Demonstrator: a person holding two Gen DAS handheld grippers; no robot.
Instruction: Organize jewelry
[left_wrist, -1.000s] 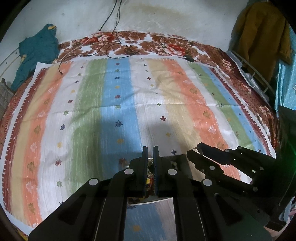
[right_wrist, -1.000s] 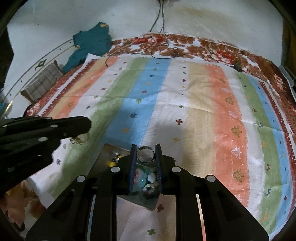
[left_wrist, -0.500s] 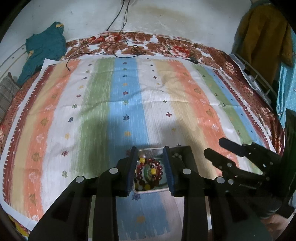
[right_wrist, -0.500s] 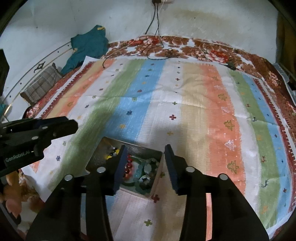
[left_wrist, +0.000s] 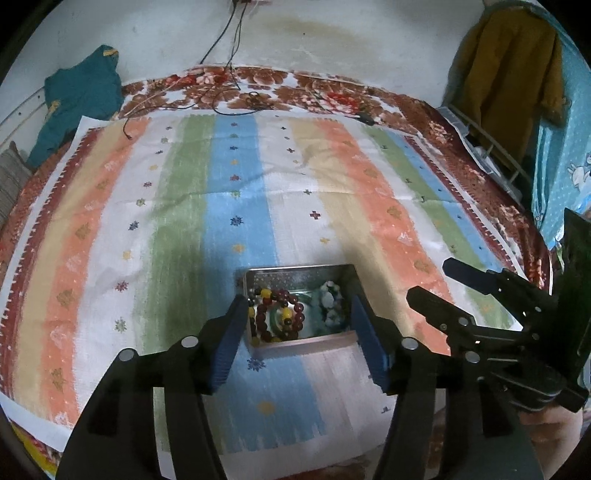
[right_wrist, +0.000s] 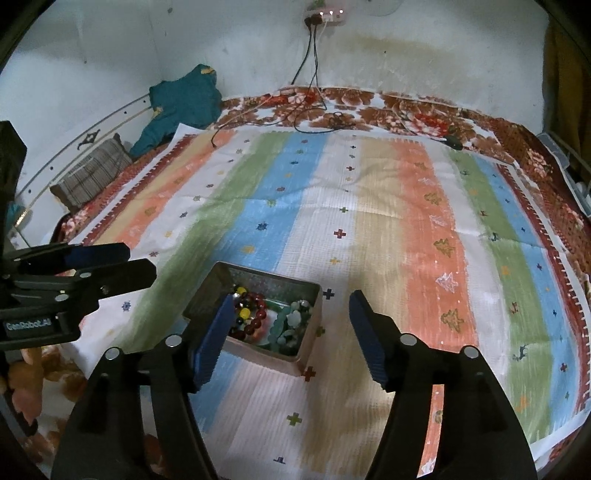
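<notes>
A small metal tin (left_wrist: 291, 274) (right_wrist: 207, 291) sits on the striped cloth near its front edge. Inside lie a dark red and yellow bead bracelet (left_wrist: 282, 317) (right_wrist: 249, 314) and a pale green bead bracelet (left_wrist: 330, 302) (right_wrist: 291, 321). My left gripper (left_wrist: 299, 334) is open and empty, raised above the tin with a finger on each side of it. My right gripper (right_wrist: 291, 328) is open and empty, above the tin's right part. The right gripper also shows in the left wrist view (left_wrist: 452, 288), and the left gripper in the right wrist view (right_wrist: 122, 264).
The striped cloth (left_wrist: 332, 192) covers a floral bedspread (left_wrist: 295, 86). A teal garment (right_wrist: 184, 107) and a checked cushion (right_wrist: 92, 173) lie at the back left. Cables (right_wrist: 314, 110) run from a wall socket. A mustard garment (left_wrist: 509, 74) hangs at the right.
Both grippers were shut a second ago, the right one on a ring. Both have opened wide and pulled back and up from the tin. The bracelets now lie in the tin.
</notes>
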